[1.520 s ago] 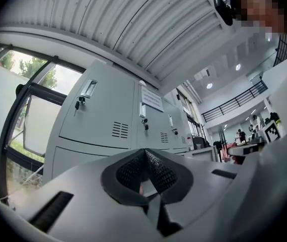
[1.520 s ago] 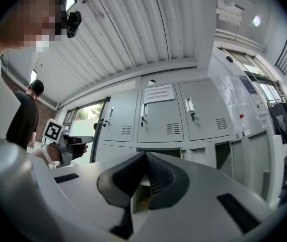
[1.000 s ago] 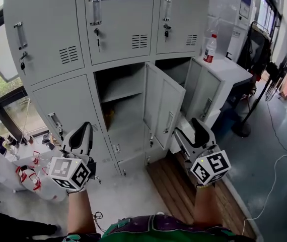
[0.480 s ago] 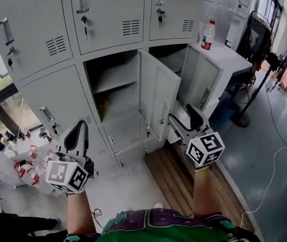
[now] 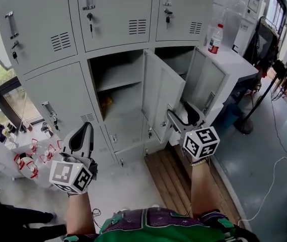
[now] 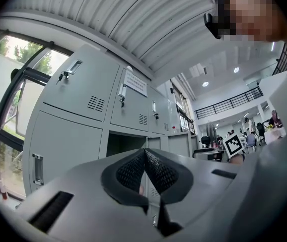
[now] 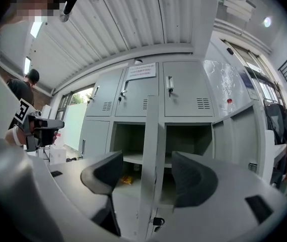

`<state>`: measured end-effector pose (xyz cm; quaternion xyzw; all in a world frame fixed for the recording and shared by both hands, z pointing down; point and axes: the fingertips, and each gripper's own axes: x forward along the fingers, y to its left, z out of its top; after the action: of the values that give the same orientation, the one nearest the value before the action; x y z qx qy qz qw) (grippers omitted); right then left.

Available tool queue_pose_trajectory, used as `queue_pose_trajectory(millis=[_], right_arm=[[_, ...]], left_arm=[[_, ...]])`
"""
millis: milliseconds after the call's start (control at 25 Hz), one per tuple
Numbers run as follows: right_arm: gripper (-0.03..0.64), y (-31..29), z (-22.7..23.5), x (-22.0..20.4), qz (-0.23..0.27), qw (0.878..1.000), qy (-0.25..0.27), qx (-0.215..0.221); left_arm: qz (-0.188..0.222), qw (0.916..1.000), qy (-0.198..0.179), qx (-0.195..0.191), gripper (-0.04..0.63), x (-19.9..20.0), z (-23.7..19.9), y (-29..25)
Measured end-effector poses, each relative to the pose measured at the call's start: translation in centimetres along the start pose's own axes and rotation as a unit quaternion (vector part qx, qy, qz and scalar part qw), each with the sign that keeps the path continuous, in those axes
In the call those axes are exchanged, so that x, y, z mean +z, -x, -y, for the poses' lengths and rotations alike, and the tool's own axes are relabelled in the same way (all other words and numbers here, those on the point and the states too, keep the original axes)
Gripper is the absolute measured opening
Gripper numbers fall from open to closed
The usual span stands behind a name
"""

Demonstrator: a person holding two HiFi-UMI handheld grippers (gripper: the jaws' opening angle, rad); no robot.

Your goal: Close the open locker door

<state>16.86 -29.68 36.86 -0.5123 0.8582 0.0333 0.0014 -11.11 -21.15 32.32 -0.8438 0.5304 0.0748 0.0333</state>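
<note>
The right gripper (image 5: 183, 115) is wide open. Its jaws have just been closing a bit, and the thin edge of the door (image 5: 158, 92) is in the gap, touching neither side. The left gripper (image 5: 86, 131) is shut and empty, with free room in front of it.

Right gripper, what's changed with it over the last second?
The right gripper moved forward to the open door, whose edge now shows between its open jaws, ungripped; the jaws have just been closing slightly. The left gripper stays shut and the door is still open.

The paper notice (image 7: 142, 71) on the lockers (image 7: 181, 89) is too small to read.
</note>
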Motion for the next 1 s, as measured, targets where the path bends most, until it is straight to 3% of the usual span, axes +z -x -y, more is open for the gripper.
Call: queue_pose_trajectory(millis=[160, 600, 1000], right_arm=[[0.269, -0.4, 0.4, -0.4, -0.002, 1.000, -0.005, 0.004], [0.106, -1.0, 0.5, -1.2, -0.015, 1.000, 0.001, 0.025], [0.100, -1.0, 0.2, -1.2, -0.011, 0.999, -0.004, 0.046]], left_arm=[[0.000, 1.0000, -0.002, 0.008, 0.021, 0.0, 0.0, 0.2], [-0.011, 0.9997, -0.014, 0.014, 0.020, -0.1, 0.9, -0.1], [-0.016, 0.9997, -0.015, 0.012, 0.020, -0.5, 1.3, -0.4]])
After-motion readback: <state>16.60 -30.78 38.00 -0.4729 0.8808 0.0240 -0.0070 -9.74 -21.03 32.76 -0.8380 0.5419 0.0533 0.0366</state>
